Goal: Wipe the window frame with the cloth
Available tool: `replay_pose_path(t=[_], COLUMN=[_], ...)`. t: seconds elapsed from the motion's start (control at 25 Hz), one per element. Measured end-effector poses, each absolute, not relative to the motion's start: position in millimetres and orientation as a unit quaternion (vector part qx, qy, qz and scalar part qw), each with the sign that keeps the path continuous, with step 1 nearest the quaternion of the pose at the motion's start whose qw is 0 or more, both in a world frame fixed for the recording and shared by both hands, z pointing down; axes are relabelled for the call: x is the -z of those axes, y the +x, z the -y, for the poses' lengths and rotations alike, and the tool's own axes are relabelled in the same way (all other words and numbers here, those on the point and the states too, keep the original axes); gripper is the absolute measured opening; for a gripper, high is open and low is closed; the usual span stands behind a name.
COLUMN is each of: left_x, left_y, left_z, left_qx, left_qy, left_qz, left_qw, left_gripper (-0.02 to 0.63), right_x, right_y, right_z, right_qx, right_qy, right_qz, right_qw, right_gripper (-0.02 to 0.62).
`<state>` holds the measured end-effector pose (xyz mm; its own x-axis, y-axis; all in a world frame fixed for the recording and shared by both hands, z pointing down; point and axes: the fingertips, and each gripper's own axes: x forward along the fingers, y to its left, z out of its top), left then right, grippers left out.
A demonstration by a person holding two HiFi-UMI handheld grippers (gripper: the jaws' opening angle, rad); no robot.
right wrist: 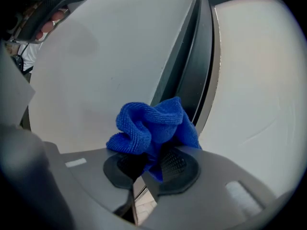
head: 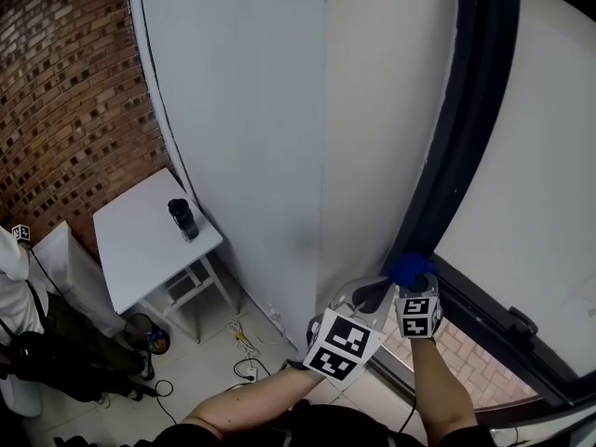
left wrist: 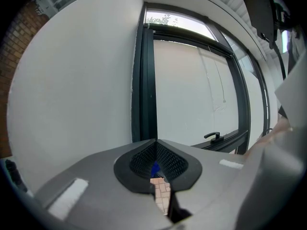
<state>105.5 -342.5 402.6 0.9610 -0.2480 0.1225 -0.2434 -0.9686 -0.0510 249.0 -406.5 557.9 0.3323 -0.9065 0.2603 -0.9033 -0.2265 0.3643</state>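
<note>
Our right gripper (right wrist: 153,164) pinches the blue microfibre cloth (right wrist: 148,126) at the dark window frame (right wrist: 192,80) — our left gripper (left wrist: 156,161), jaws together, holds nothing.

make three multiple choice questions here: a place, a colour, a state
1. Where does the dark bottle stand? A on the white table B on the floor C on a window sill
2. What colour is the cloth? A yellow B blue C white
3. How is the right claw? A open, empty B shut, empty C shut on the cloth
Answers: 1 A, the head view shows it on the tabletop; 2 B, it is plainly blue in the right gripper view; 3 C, it pinches the cloth's folds.
</note>
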Motion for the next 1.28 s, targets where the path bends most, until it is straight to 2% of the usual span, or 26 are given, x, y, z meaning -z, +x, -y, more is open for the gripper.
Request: replay_pose_path(t=[0.2, 0.44, 0.96, 1.28], left_x=[-399, -400, -402, -413], left_y=[106, 110, 116, 121], left_z=[337, 334, 333, 331], left_qx=[0.064, 0.063, 0.048, 0.048], left_qy=[-0.99, -0.992, -0.995, -0.996], left_qz=[-0.118, -0.105, -0.083, -0.078], left_qw=[0.032, 0.034, 0.012, 0.001], left_gripper=[-0.006, -0.006, -0.006, -0.006], right_x=[-554, -545, -484, -488], right_y=[248, 246, 229, 229], right_z=[402, 398, 329, 315], right_qx=[-0.017, -0.004, 0.008, 0.021], right_qy=[0.791, 0.798, 0.813, 0.806], right_qz=[0.577, 0.567, 0.574, 0.584], right_qw=[0.201, 0.203, 0.097, 0.098], right_gripper=[0.071, 0.071, 0.071, 0.072])
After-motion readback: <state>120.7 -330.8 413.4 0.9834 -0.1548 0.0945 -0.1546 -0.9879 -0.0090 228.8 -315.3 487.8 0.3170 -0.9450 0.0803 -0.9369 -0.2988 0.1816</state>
